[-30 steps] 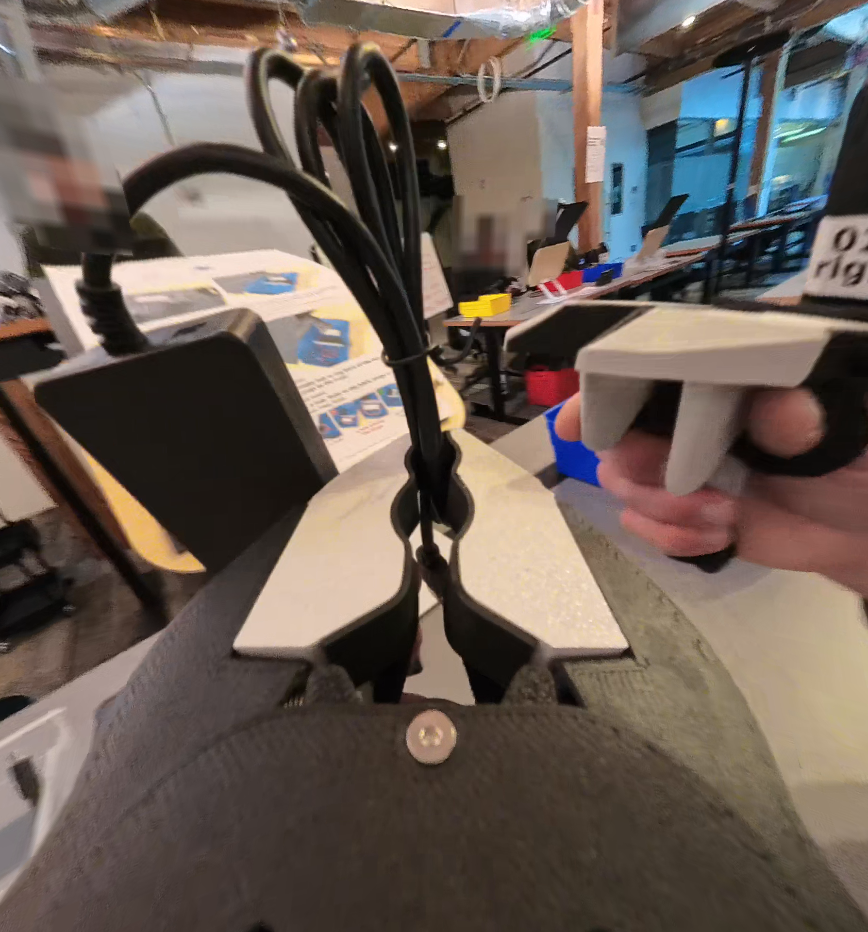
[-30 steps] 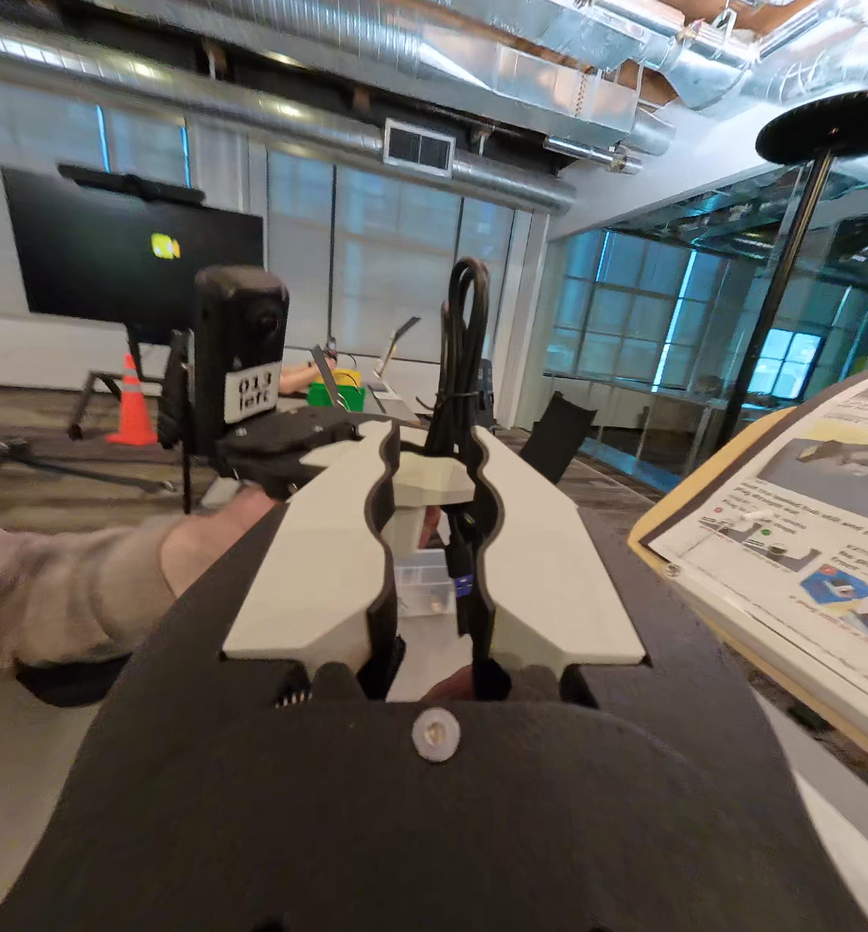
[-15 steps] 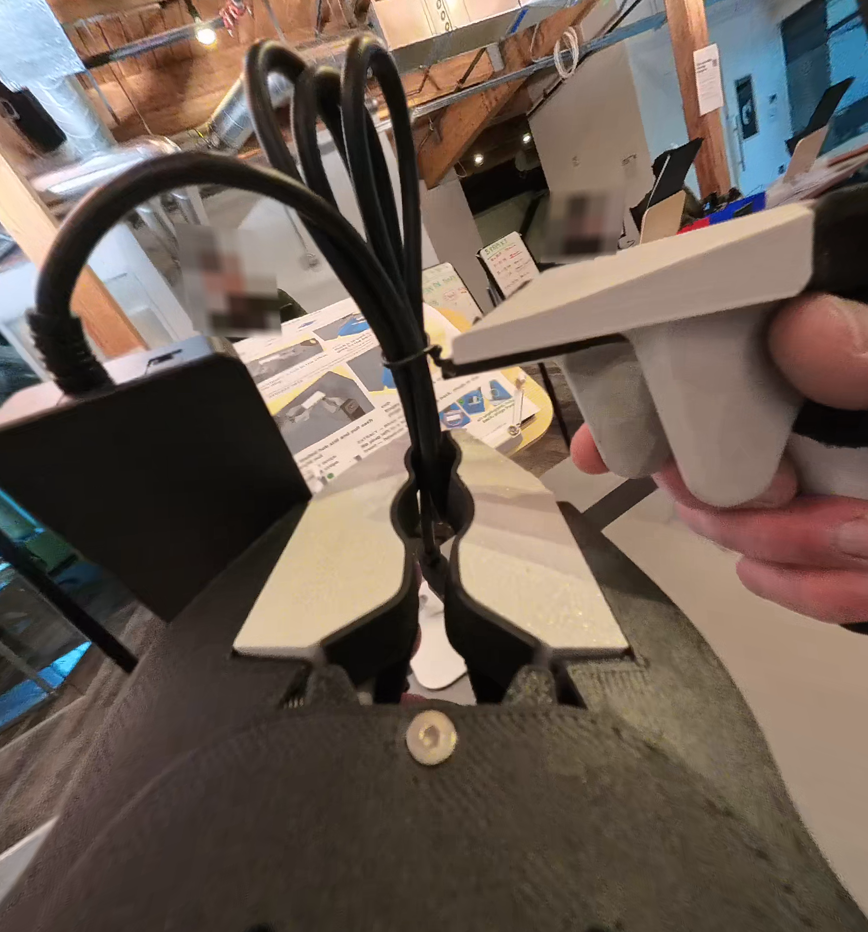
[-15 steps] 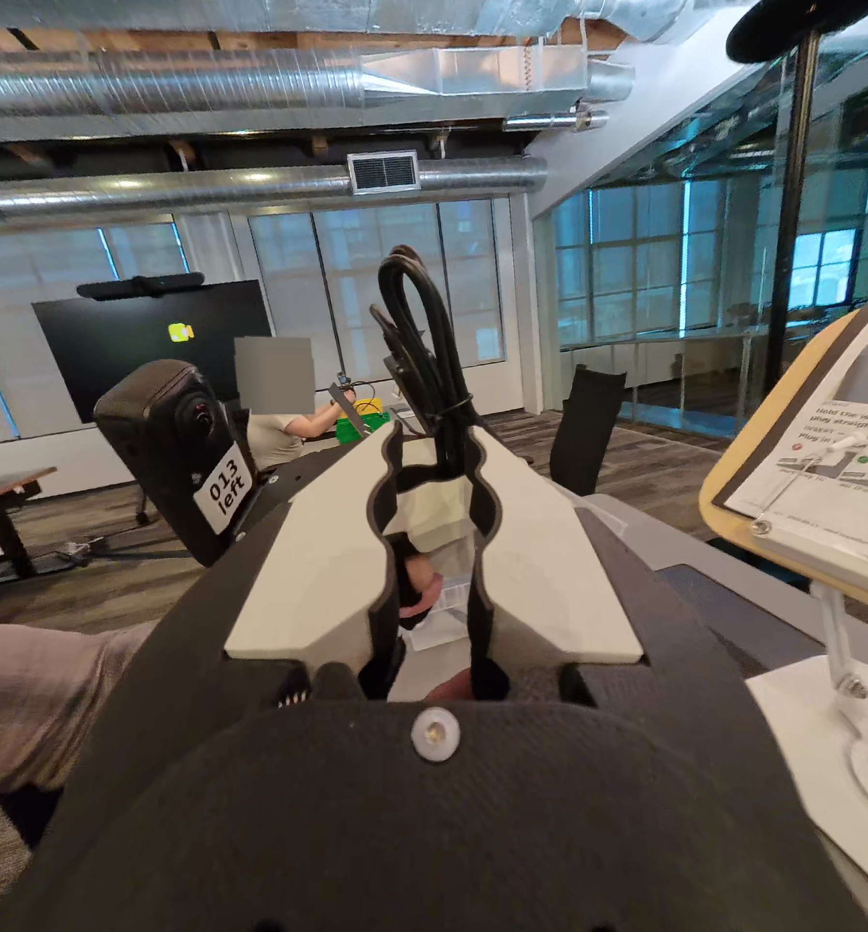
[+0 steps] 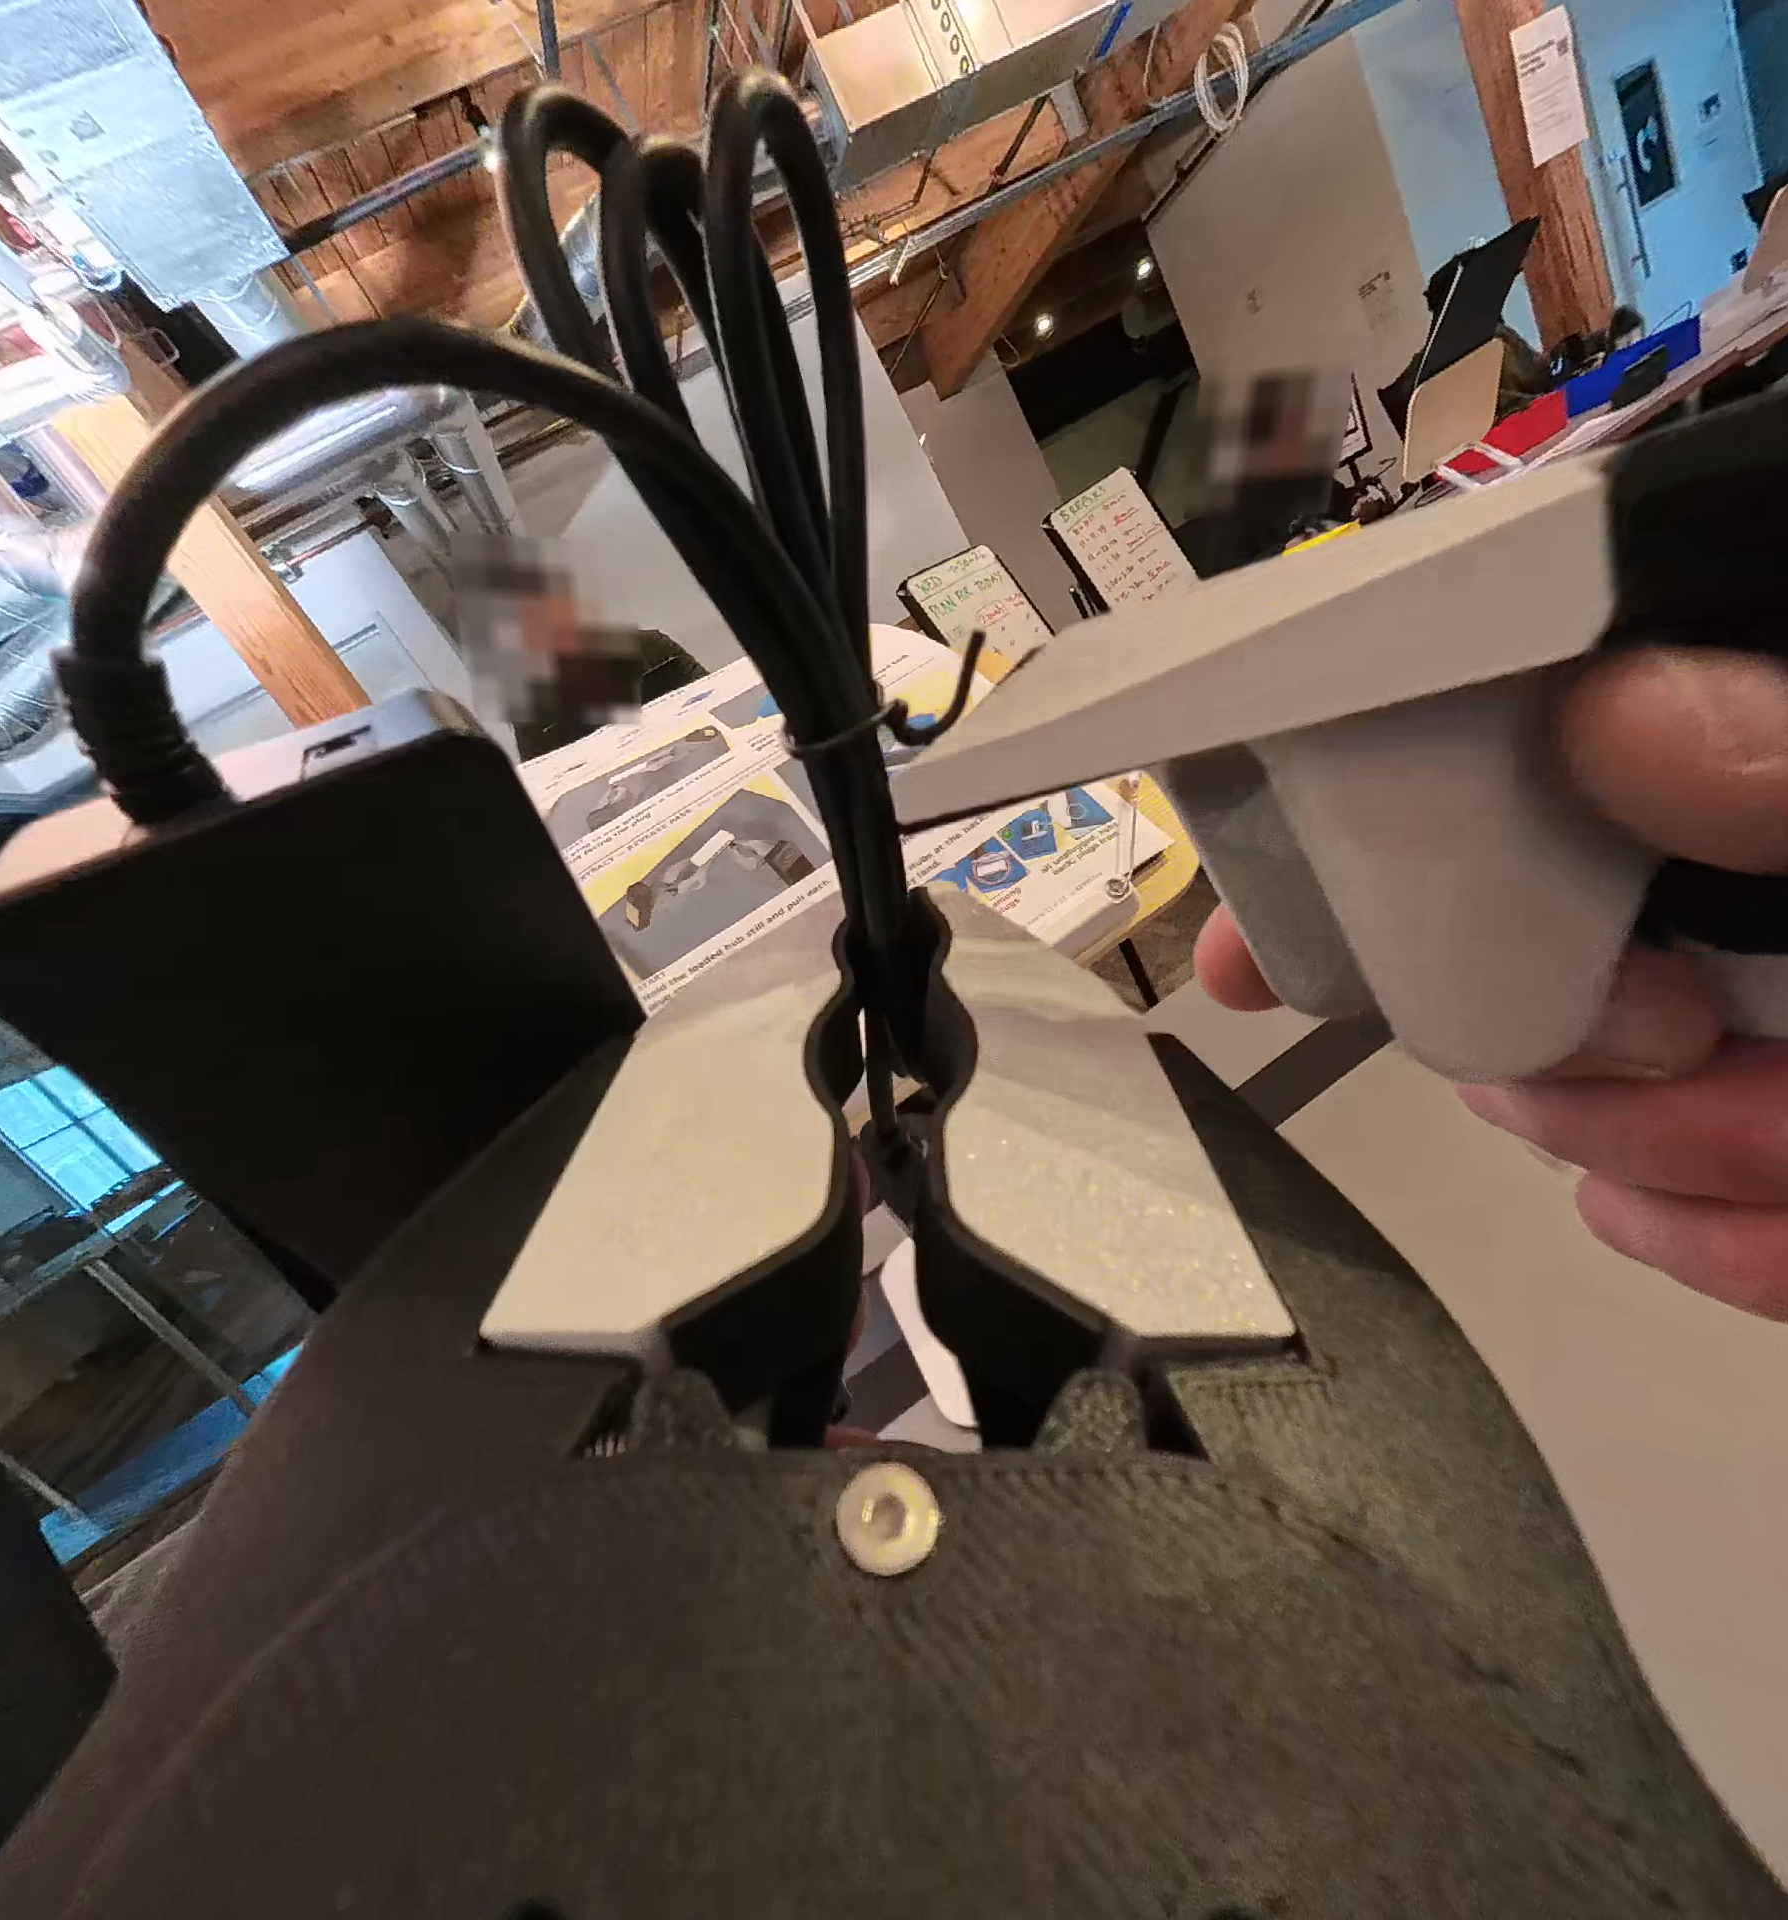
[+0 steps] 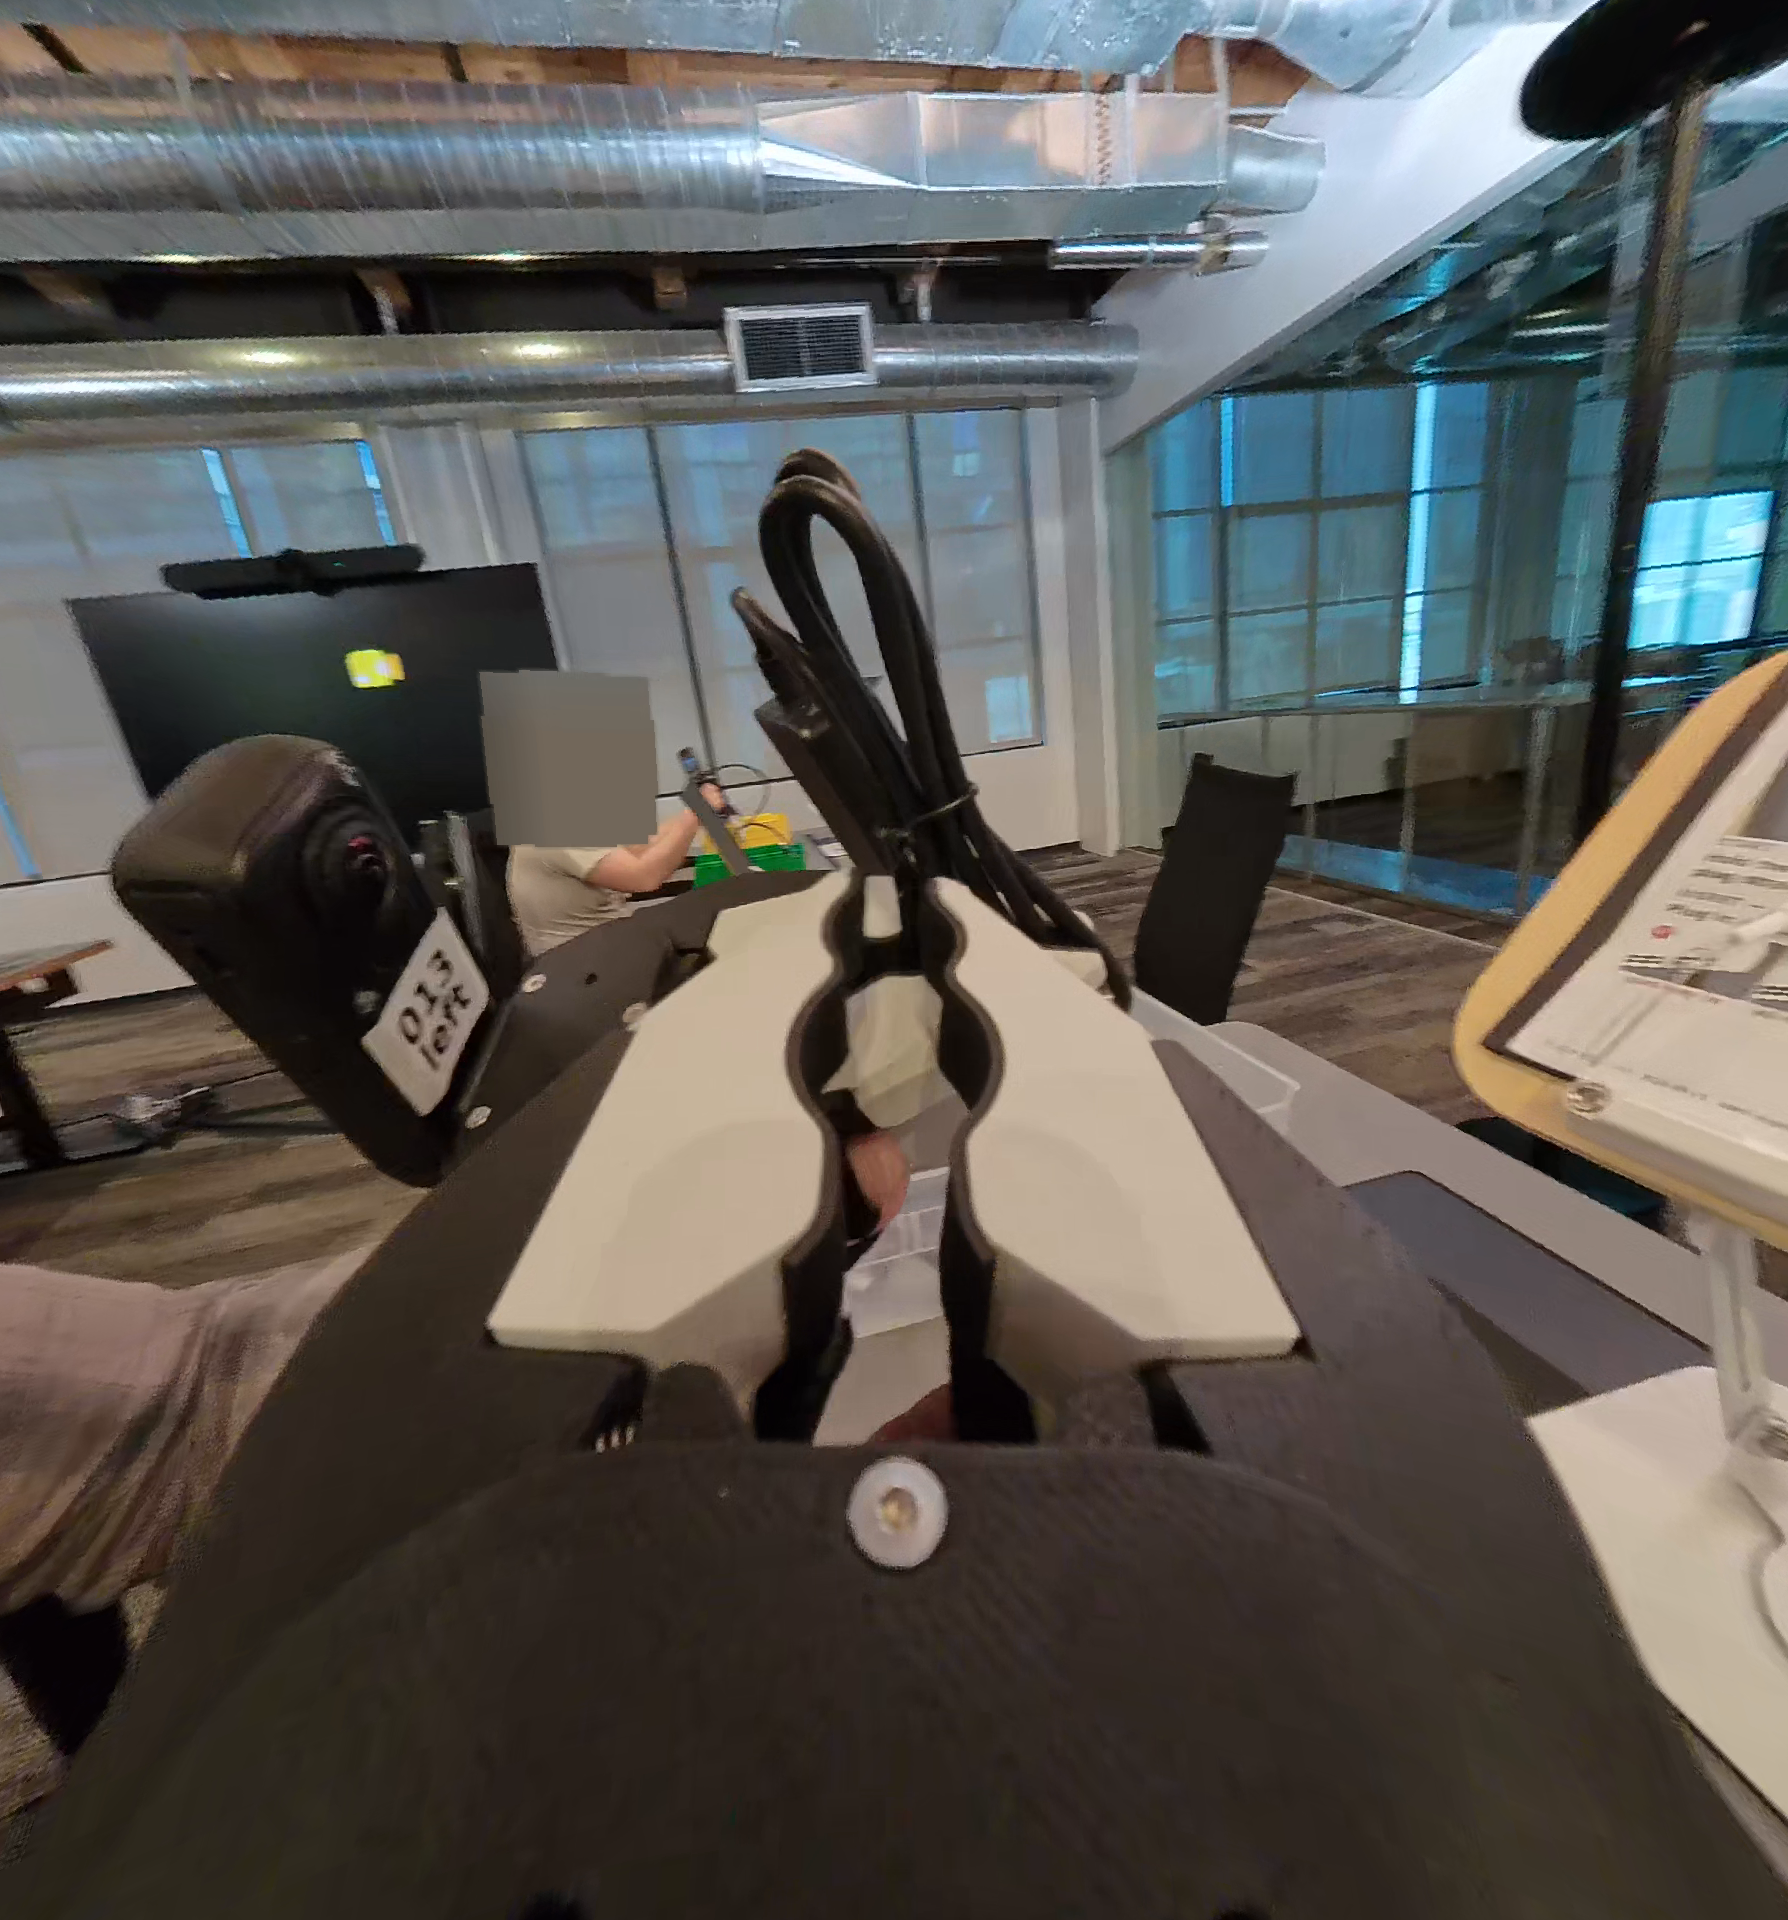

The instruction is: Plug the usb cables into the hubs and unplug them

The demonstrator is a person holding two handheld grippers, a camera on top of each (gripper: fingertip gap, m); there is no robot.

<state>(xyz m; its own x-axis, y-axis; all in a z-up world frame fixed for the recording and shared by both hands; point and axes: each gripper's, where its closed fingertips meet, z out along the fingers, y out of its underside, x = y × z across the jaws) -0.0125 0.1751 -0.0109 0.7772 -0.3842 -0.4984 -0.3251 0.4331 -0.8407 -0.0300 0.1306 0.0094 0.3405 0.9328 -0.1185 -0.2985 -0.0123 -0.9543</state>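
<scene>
USB cable (image 5: 848, 582), black and bundled into loops by a thin tie, stands upright out of the left gripper (image 5: 888, 997), whose pale fingers are drawn narrow and pinch the bundle just below the tie. One strand arches over to the left and runs into a black hub (image 5: 277, 997), which sits against the gripper's left side, raised off the worktop (image 5: 1648, 1403).

The right gripper (image 6: 895, 997) comes in from the right, held in a hand (image 5: 1679, 1060), with its fingertips at the tie on the bundle. In its own view its fingers are close together with the cable (image 6: 869, 707) rising between their tips; whether they actually press on it is hard to tell, since the left gripper's pale fingers fill the gap behind.

An instruction sheet (image 5: 724, 821) on a yellow-edged board stands beyond the cable, near the far edge of the worktop. The same board (image 6: 1679, 966) shows at the right on a clear stand with a white base (image 6: 1700, 1590).
</scene>
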